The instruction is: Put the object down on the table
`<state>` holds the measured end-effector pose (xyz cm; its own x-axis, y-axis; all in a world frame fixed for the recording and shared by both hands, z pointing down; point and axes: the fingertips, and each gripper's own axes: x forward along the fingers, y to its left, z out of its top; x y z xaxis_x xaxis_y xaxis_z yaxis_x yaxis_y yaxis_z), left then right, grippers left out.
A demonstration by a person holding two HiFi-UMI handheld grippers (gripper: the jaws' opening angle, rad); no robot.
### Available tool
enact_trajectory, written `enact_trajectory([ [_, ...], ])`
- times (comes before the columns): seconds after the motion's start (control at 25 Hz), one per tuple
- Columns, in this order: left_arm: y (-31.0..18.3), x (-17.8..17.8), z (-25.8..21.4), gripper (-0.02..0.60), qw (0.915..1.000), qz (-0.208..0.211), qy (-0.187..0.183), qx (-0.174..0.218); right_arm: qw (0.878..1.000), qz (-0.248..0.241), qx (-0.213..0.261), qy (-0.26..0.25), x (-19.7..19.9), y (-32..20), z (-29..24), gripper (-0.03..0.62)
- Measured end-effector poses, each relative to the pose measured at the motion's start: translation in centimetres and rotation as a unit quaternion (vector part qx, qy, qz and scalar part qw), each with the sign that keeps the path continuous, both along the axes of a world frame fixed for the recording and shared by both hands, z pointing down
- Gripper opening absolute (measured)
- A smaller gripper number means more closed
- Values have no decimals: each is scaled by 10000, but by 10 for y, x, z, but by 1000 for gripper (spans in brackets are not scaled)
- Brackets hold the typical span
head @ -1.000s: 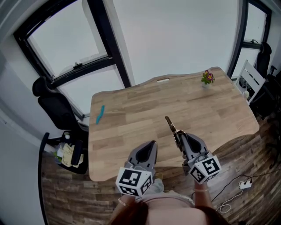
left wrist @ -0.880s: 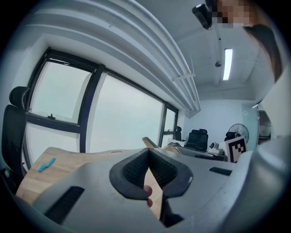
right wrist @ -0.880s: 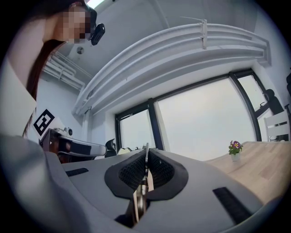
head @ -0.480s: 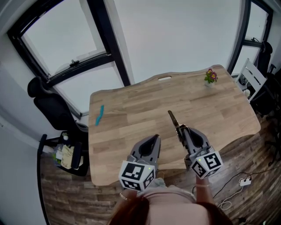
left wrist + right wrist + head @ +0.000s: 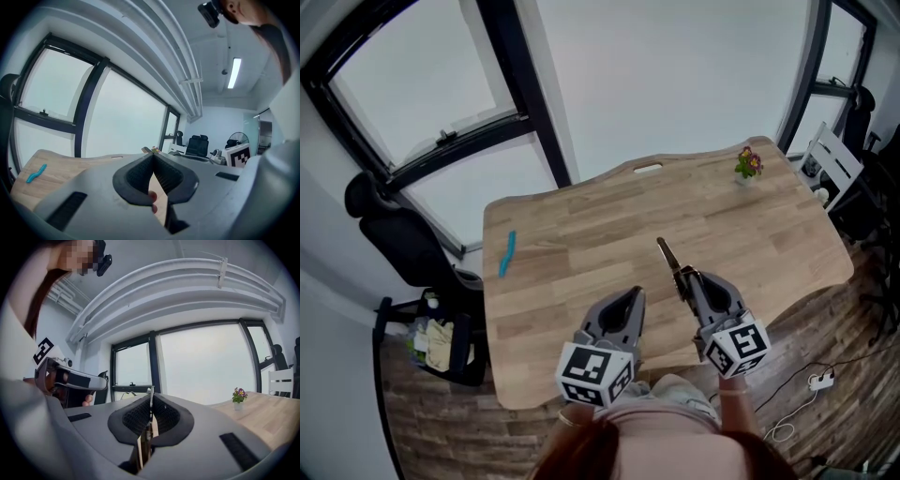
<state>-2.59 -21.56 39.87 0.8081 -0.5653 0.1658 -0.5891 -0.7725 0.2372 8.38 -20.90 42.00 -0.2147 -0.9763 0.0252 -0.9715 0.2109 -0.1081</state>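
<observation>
My right gripper (image 5: pixel 684 278) is shut on a thin, flat brown object (image 5: pixel 667 257) that sticks out past the jaws, up and to the left over the wooden table (image 5: pixel 581 225). In the right gripper view the object (image 5: pixel 149 405) stands edge-on, pinched between the ribbed pads. It is held above the tabletop near the front edge. My left gripper (image 5: pixel 631 296) hovers beside it on the left, jaws shut with nothing between them (image 5: pixel 153 157).
A small blue item (image 5: pixel 506 254) lies near the table's left edge. A little potted flower (image 5: pixel 746 165) stands at the far right corner. A black office chair (image 5: pixel 389 230) and a bin (image 5: pixel 441 342) stand to the left, a white chair (image 5: pixel 830 164) to the right, cables (image 5: pixel 814 382) on the floor.
The head view has drifted a little. Both grippers stay over the table's near edge, and the brown object remains in the right jaws.
</observation>
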Motion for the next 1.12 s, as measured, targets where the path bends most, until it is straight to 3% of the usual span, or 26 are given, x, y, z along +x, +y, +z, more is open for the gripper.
enact_trajectory([
  [0.36, -7, 10, 3, 2, 10000, -19, -3, -30, 9982, 24, -364, 471, 11, -13, 26, 2],
  [0.6, -16, 23, 2, 2, 9998, -169, 19, -79, 9929, -262, -630, 970, 19, -24, 45, 2],
  [1.12, -31, 51, 3, 2, 9984, -543, -23, -128, 9803, -907, -970, 1462, 39, -47, 86, 2],
])
